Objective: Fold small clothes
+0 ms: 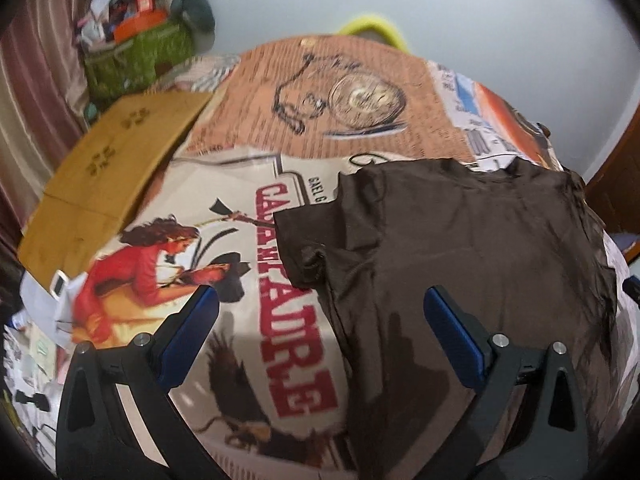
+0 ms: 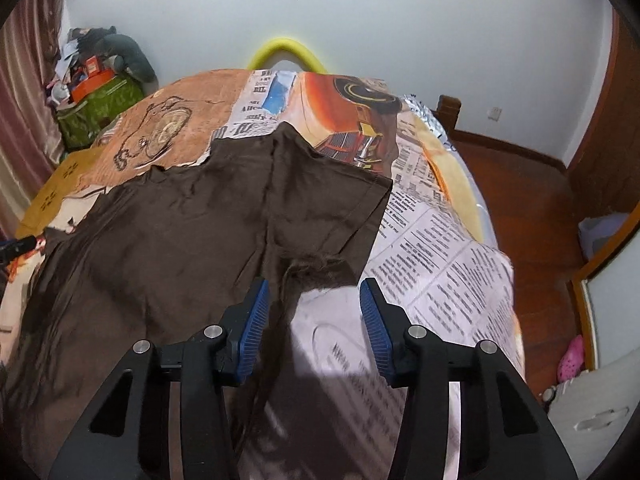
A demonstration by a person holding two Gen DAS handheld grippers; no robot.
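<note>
A dark brown T-shirt lies spread flat on a bed covered with printed posters. In the left wrist view my left gripper hangs wide open above the shirt's left edge, just below its short sleeve; one pad is over the poster, the other over the cloth. In the right wrist view the shirt fills the left half. My right gripper stands open over the right side seam, under the other sleeve. The pads press on nothing.
A flat cardboard sheet and a white phone lie at the bed's left side. A green bag of clutter stands by the curtain. A yellow foam hoop rises behind the bed. The wooden floor drops off at the right.
</note>
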